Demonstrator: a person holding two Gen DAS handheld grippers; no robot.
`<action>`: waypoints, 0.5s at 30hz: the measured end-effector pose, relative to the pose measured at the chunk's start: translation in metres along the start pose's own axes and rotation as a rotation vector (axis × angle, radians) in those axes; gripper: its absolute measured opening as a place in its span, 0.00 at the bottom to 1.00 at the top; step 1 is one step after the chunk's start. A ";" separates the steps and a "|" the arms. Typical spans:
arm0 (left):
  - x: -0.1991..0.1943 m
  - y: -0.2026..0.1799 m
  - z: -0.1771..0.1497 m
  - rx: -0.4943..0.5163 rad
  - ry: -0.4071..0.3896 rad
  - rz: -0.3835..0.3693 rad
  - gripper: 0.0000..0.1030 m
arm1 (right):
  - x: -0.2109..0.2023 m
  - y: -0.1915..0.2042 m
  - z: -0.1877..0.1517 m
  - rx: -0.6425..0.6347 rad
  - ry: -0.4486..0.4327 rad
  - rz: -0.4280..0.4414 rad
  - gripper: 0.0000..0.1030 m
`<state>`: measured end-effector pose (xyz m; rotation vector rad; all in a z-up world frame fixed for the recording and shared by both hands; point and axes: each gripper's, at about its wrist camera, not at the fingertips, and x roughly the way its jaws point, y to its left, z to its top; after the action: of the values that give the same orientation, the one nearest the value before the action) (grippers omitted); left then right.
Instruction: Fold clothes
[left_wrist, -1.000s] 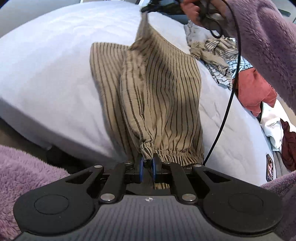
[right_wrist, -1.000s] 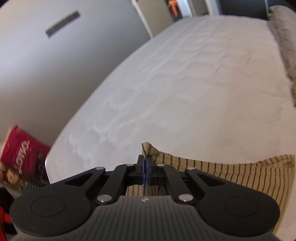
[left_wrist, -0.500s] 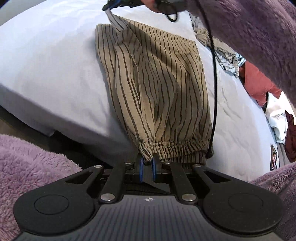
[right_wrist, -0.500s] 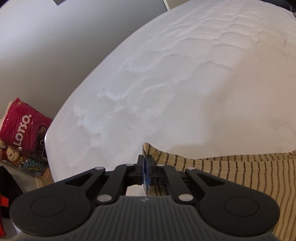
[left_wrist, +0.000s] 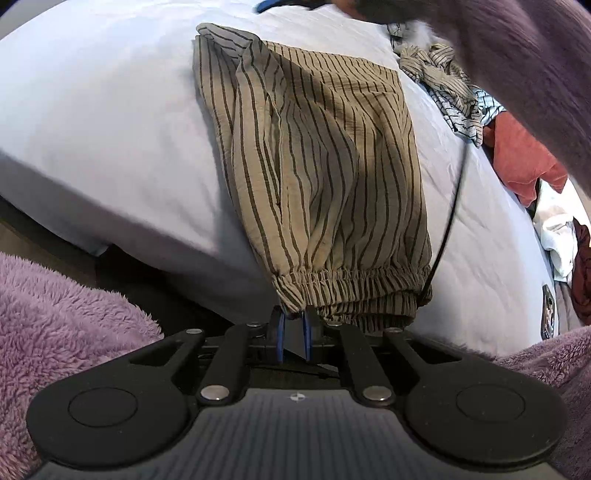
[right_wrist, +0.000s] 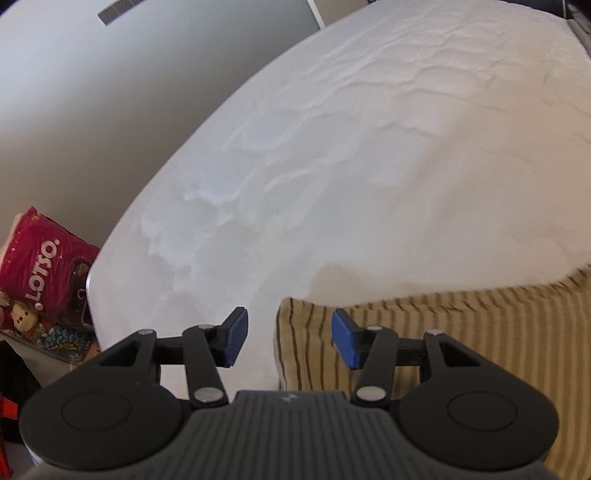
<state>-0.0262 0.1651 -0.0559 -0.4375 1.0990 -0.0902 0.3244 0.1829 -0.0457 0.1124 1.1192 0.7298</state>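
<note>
Tan striped shorts (left_wrist: 321, 158) lie folded lengthwise on the white bed (left_wrist: 96, 110), elastic waistband at the near edge. My left gripper (left_wrist: 293, 325) is shut on the waistband's left corner, which hangs just off the bed's edge. In the right wrist view the shorts' far hem corner (right_wrist: 306, 332) rests flat on the sheet. My right gripper (right_wrist: 288, 334) stands open just above that corner, blue pads (right_wrist: 341, 341) spread wide and holding nothing. A purple fleece sleeve (left_wrist: 517, 55) reaches across the top right of the left wrist view.
A heap of other clothes lies on the bed's right side: a striped shirt (left_wrist: 443, 74), a coral garment (left_wrist: 521, 158), white and dark red pieces (left_wrist: 561, 243). A red LOTSO bag (right_wrist: 44, 262) and toys sit on the floor beside the bed (right_wrist: 369, 147). A black cable (left_wrist: 448, 218) hangs by the shorts.
My right gripper lowered the hem corner onto the bed and opened, letting it go. The shorts now lie flat. The left gripper kept its hold on the waistband.
</note>
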 end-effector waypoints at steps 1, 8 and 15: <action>0.000 0.000 0.000 -0.002 0.001 -0.002 0.08 | -0.011 -0.003 -0.006 0.006 -0.011 0.000 0.53; -0.017 0.001 -0.002 0.010 -0.052 -0.004 0.47 | -0.093 -0.030 -0.074 0.024 -0.065 -0.025 0.53; -0.033 0.004 0.007 -0.016 -0.112 -0.031 0.48 | -0.161 -0.058 -0.176 0.019 -0.144 -0.115 0.53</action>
<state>-0.0364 0.1803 -0.0268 -0.4683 0.9840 -0.0831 0.1655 -0.0032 -0.0259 0.1138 0.9873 0.5988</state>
